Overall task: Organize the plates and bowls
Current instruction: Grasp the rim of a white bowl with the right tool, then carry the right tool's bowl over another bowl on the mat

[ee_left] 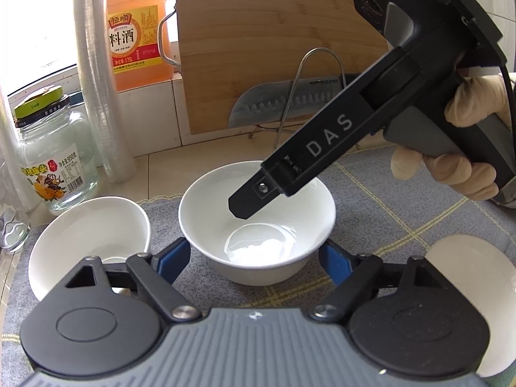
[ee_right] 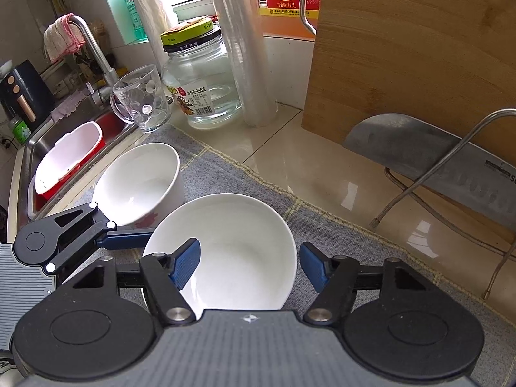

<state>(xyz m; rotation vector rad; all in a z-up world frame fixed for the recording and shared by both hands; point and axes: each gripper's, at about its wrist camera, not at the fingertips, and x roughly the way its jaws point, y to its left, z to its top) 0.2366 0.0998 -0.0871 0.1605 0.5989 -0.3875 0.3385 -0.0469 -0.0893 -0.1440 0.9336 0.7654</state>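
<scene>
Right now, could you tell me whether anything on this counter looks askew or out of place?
One white bowl sits tilted rather than flat, at the edge of the mat beside the sink, so it could roll. The other bowl sits level. Nothing looks spilled or broken.
</scene>
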